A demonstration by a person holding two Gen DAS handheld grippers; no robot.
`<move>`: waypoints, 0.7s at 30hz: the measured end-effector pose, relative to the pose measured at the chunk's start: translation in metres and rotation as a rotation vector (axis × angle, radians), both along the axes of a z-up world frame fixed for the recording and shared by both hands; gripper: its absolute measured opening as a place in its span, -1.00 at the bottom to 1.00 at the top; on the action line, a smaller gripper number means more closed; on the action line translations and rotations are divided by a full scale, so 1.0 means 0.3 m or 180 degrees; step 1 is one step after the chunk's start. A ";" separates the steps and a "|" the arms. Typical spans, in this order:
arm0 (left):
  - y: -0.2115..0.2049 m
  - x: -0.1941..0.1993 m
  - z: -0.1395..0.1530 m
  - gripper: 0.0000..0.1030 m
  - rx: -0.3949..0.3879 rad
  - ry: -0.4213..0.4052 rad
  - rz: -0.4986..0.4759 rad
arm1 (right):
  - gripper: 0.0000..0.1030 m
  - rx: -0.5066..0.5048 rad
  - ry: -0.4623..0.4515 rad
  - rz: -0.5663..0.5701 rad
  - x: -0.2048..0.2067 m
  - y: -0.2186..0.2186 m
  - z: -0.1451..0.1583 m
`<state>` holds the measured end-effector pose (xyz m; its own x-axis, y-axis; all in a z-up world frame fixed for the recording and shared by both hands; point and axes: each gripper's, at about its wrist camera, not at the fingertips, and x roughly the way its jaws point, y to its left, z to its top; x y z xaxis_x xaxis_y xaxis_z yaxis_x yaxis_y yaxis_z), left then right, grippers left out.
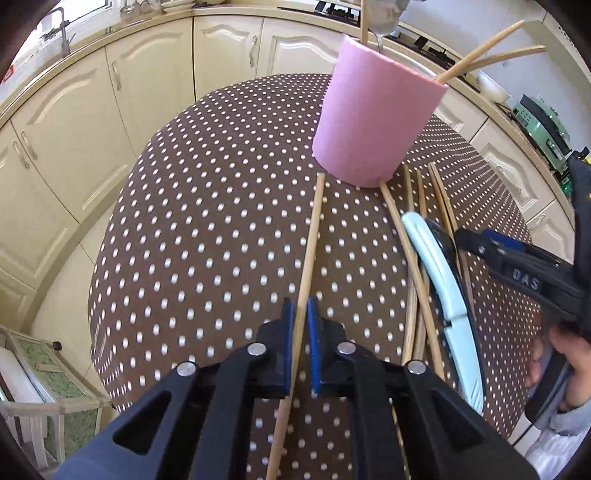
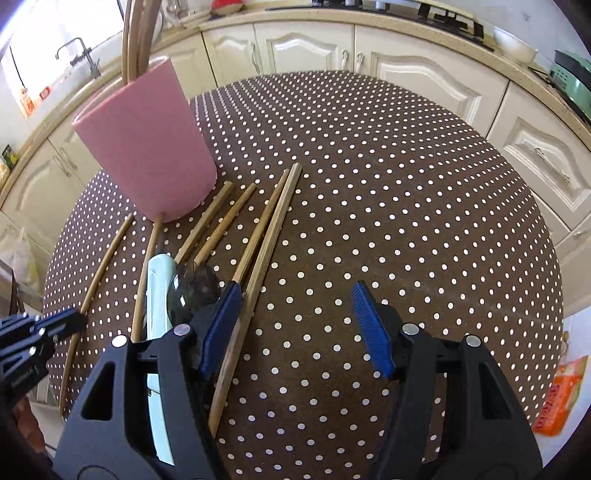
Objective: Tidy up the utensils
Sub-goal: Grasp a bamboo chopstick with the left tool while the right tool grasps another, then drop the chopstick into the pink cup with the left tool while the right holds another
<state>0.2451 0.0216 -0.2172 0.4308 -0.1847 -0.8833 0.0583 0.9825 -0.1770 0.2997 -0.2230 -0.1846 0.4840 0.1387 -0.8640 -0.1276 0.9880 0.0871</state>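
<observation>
Just in front of the pink cup (image 1: 373, 118) on the dotted tablecloth (image 1: 221, 229), the left gripper (image 1: 300, 343) is clamped on a single wooden chopstick (image 1: 312, 243) whose far tip nearly reaches the cup's base. To the cup's right lie more chopsticks (image 2: 258, 240), a pale blue utensil (image 2: 159, 291) and a dark spoon (image 2: 192, 288); there the right gripper (image 2: 299, 328) hangs with jaws apart, empty.

Cream panelled cabinets (image 2: 303, 48), brown polka-dot tablecloth (image 2: 369, 184), bright window (image 2: 55, 37), tap (image 2: 79, 50), hob (image 2: 450, 18)
</observation>
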 end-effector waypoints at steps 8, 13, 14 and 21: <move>-0.039 0.122 0.001 -0.83 0.0120 0.0095 -0.0069 | -0.48 -0.0224 0.0304 0.0075 0.116 0.002 -0.013; -0.073 0.154 0.006 -0.87 0.0207 0.0049 -0.0151 | -0.73 -0.0036 0.0253 0.0068 0.150 -0.025 -0.014; -0.074 0.153 0.007 -0.89 0.0184 0.0022 -0.0167 | -0.76 0.0016 0.0227 0.0061 0.142 -0.036 -0.013; -0.020 0.107 0.082 -0.89 -0.0077 -0.0335 -0.0025 | -0.87 0.0302 -0.0126 0.0032 0.041 -0.114 0.051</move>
